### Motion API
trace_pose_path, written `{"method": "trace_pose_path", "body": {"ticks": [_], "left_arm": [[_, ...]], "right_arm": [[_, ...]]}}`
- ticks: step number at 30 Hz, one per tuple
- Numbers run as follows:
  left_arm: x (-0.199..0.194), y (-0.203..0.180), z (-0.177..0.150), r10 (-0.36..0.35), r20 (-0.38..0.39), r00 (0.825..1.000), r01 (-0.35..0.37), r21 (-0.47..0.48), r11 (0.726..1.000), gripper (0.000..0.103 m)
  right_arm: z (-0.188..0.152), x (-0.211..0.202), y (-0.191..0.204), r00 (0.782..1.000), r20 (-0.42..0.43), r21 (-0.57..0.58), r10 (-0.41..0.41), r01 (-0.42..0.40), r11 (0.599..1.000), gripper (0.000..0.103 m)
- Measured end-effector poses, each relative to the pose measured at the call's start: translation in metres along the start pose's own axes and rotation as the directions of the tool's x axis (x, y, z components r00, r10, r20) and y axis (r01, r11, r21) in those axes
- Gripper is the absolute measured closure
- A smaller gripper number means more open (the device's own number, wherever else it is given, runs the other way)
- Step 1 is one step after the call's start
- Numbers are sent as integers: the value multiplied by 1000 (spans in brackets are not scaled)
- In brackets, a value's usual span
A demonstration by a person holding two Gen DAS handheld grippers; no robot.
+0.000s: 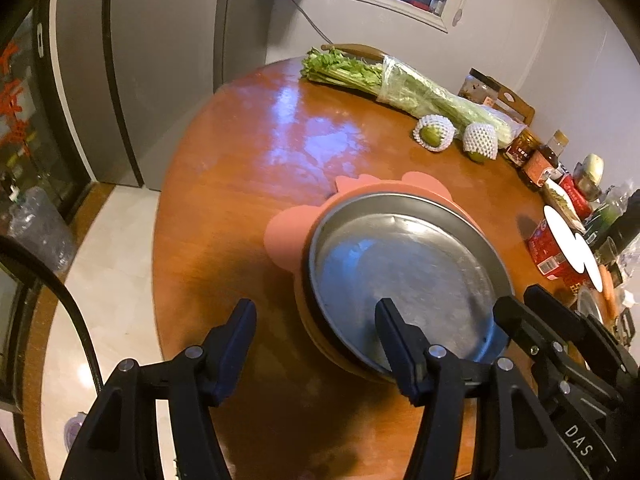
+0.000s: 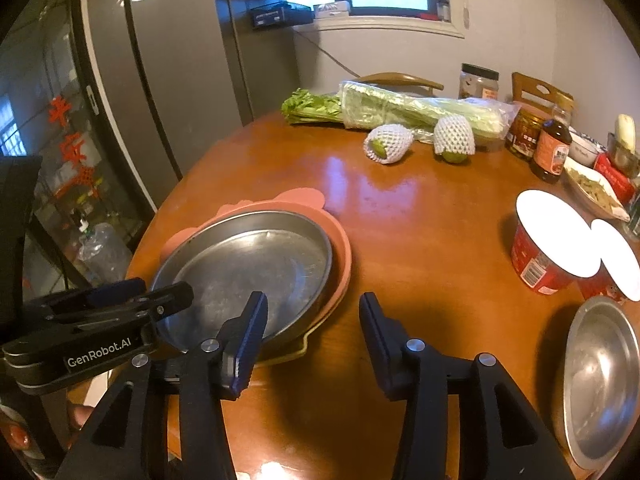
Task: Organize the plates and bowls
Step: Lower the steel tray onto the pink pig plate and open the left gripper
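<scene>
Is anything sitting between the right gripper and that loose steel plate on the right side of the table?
Nothing visible. The right gripper is open above bare table, and the steel plate lies to its right with no object between them.

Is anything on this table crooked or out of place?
Yes. The metal pan sits off-centre on the pink plate, and both hang a little over the table's near edge. Another metal bowl lies apart, at the right.

Steel plate (image 2: 244, 268) sits on mat (image 2: 340, 256); second plate (image 2: 600, 380) lies right.
</scene>
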State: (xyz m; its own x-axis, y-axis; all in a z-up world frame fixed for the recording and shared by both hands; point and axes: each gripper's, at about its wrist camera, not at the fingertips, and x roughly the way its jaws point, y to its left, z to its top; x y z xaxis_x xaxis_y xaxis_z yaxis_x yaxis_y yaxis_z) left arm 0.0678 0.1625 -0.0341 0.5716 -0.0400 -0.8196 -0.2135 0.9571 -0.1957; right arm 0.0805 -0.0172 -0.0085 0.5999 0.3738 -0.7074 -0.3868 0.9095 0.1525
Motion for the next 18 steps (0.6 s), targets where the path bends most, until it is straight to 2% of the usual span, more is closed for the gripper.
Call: {"method": "trace_pose_path", "body": {"ticks": [7,18], "left_arm": [[12,-5,4,-56,-10,998,56,-8,998,41],[24,-26,13,-59,1,998,59,34,998,41]], "right_arm": [[0,3,-7,1000,-11,30,24,-24,999,52],[1,6,-19,1000,0,53,27,-27,998,52]]}}
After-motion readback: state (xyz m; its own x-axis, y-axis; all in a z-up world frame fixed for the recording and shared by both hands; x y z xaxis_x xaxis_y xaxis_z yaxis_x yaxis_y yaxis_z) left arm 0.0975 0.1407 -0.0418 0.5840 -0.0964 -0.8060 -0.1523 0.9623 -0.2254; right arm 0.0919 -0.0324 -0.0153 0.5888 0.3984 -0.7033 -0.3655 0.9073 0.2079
